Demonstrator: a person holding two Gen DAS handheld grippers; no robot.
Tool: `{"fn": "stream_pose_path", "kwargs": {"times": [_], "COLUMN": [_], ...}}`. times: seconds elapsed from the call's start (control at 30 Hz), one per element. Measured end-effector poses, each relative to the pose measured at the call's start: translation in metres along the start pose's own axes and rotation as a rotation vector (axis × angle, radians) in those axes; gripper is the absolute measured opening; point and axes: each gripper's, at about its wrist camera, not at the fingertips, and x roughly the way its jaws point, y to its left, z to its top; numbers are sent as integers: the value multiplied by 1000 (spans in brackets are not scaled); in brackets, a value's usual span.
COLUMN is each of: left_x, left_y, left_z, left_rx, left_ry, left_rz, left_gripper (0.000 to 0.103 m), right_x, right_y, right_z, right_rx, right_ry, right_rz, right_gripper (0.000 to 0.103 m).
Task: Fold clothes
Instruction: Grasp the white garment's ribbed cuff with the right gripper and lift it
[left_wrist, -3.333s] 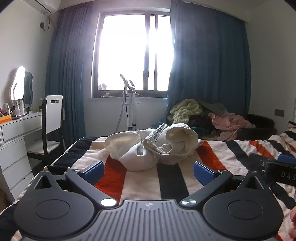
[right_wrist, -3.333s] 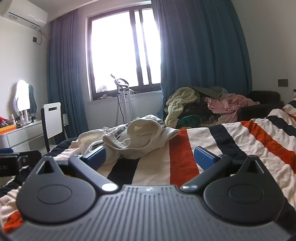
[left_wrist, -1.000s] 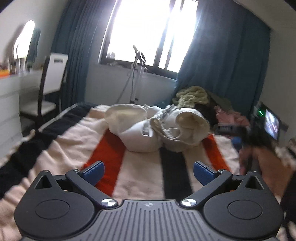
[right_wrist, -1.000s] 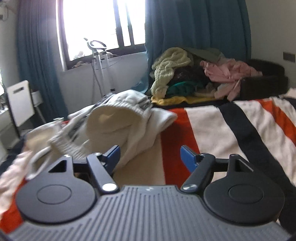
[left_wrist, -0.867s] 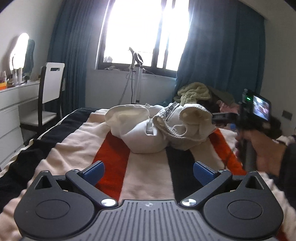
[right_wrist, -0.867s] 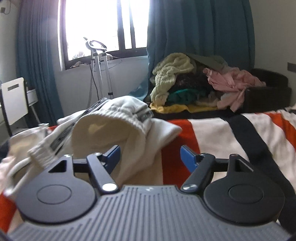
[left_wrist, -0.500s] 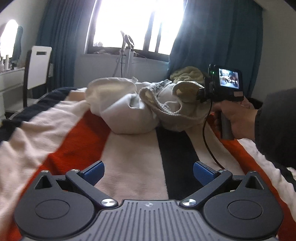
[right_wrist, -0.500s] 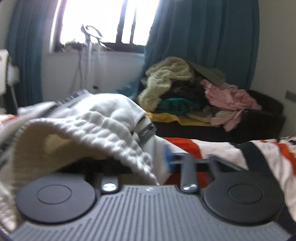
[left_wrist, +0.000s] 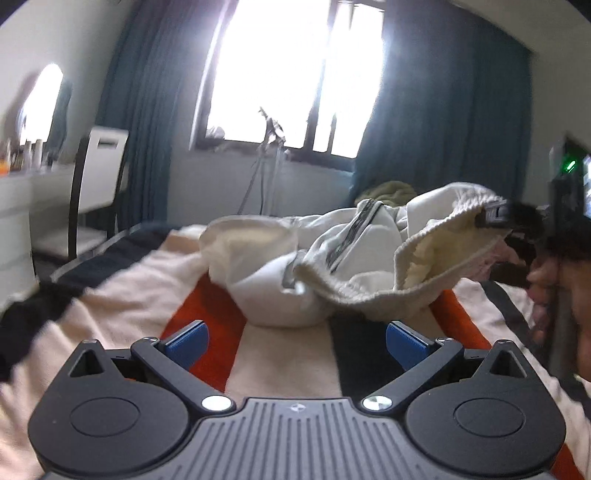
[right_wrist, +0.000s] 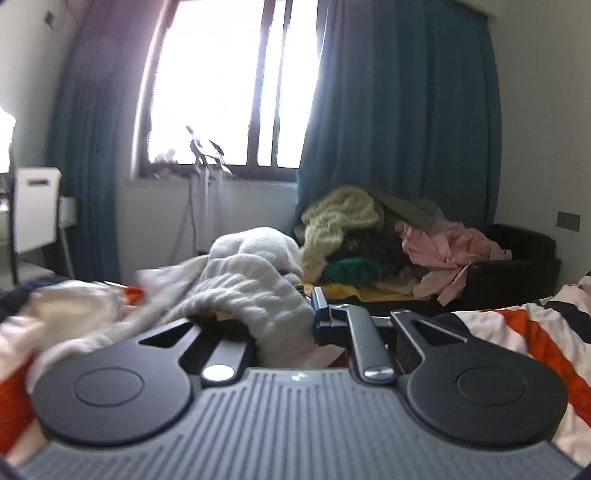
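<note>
The cream garment, heaped mid-bed, is being pinched at its ribbed hem by the closing right tool; the left tool is held spread. Thin purchase: slippage is risked.

Cream garment (orange-black-striped blanket)
</note>
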Motion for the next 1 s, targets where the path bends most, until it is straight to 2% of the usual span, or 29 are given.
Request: {"fn": "stream_pose_path", "kwargs": {"times": [0.17, 0.3, 0.43, 0.53, 0.67, 0.83, 0.93, 1.0], "left_x": [-41, -65, -80, -85, -81, -68, -57, -50], "left_y": [-29, -47, -59, -64, -65, -69, -74, -76], "left_z": [5, 1, -6, -13, -30, -54, -68, -75], "left_rx": [125, 205, 286, 340, 399, 462, 538, 584], "left_ry": [-42, -12, 36, 88, 186, 291, 328, 339], "left_rz": [-33, -69, -101, -125, -130, -128, -82, -43], "left_gripper": [103, 103, 103, 103, 103, 103, 103, 103], "right_x": [-100, -166, -206, -216, -209, -192, -190, -188], "right_y": [-7, -19, -43, -62, -82, -117, -118, -116], "right_z": [11, 22, 22, 10, -13, -48, -61, -65], "right_rx": [20, 11, 52, 93, 165, 468, 518, 520], "right_ry": [-47, -76, -60, -9, 165, 360, 406, 430], "right_rz": [45, 78, 103, 114, 104, 106, 94, 78], "right_gripper": [12, 12, 12, 13, 13, 15, 17, 24]}}
